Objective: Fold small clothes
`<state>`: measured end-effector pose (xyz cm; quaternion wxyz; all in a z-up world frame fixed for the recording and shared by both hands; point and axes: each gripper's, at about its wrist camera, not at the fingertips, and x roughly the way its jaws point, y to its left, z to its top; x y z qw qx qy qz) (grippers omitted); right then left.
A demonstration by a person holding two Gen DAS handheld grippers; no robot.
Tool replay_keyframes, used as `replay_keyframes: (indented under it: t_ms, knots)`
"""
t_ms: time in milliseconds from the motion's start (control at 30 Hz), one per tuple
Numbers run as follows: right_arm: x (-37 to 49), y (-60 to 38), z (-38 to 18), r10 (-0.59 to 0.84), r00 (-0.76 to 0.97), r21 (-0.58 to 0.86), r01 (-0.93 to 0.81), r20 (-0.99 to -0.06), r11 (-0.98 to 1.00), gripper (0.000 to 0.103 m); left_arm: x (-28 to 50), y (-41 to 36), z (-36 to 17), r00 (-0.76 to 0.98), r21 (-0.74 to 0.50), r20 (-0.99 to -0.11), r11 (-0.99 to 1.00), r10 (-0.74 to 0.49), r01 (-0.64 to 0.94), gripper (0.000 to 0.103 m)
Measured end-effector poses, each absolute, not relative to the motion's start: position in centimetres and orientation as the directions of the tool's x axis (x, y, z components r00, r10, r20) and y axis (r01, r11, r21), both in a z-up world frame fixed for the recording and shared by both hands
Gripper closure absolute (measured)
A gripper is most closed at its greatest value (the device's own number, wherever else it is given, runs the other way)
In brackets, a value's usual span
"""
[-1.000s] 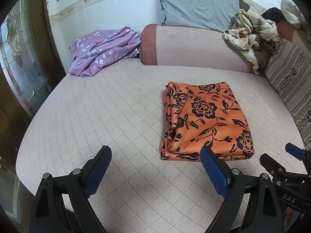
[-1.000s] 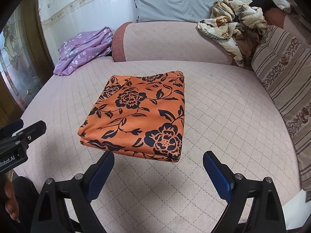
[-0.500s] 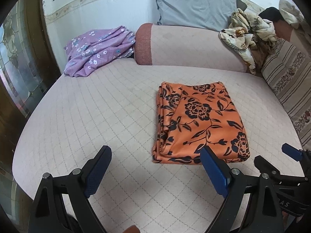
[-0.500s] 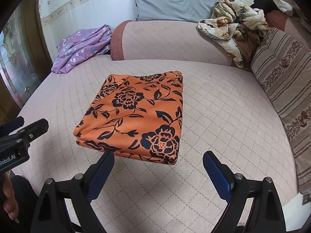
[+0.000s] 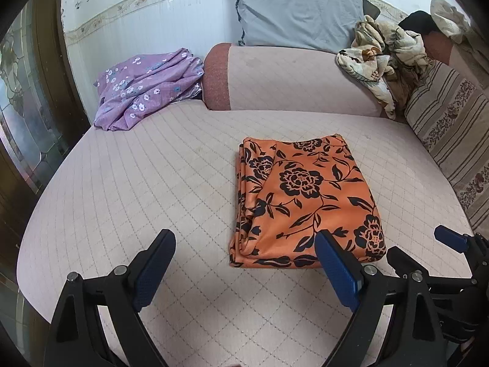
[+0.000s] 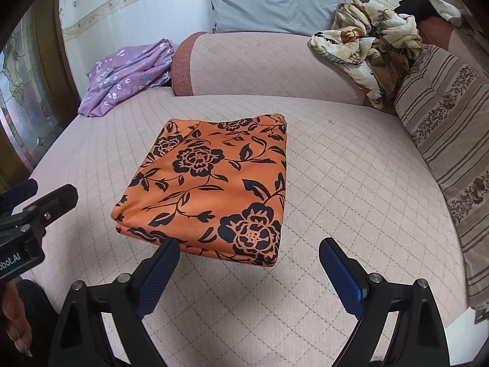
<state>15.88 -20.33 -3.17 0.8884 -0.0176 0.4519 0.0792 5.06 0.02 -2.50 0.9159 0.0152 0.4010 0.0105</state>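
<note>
An orange garment with black flowers (image 5: 302, 195) lies folded into a neat rectangle on the pale quilted bed (image 5: 152, 183); it also shows in the right wrist view (image 6: 211, 189). My left gripper (image 5: 244, 269) is open and empty, hovering just before the garment's near edge, left of its middle. My right gripper (image 6: 247, 272) is open and empty, hovering before the garment's near right corner. Neither touches the cloth. The right gripper shows at the lower right of the left wrist view (image 5: 428, 253).
A crumpled purple floral cloth (image 5: 146, 88) lies at the bed's far left. A pink bolster (image 5: 290, 82) and a grey pillow (image 5: 299, 15) line the back. A beige floral blanket (image 5: 385, 61) and a striped cushion (image 5: 452, 134) sit at the right. A wooden door (image 5: 27, 107) stands left.
Both grippers have drawn back slightly from the folded garment and stay open. The garment lies still on the bed.
</note>
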Motion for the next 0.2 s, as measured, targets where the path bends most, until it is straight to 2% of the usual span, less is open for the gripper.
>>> replay_keyframes:
  t_ms: [200]
  knots:
    - [16.32, -20.32, -3.34, 0.122, 0.577, 0.039, -0.154, -0.808, 0.987, 0.009, 5.43, -0.26, -1.93, 0.702, 0.037, -0.711, 0.999, 0.028, -0.002, 0.007]
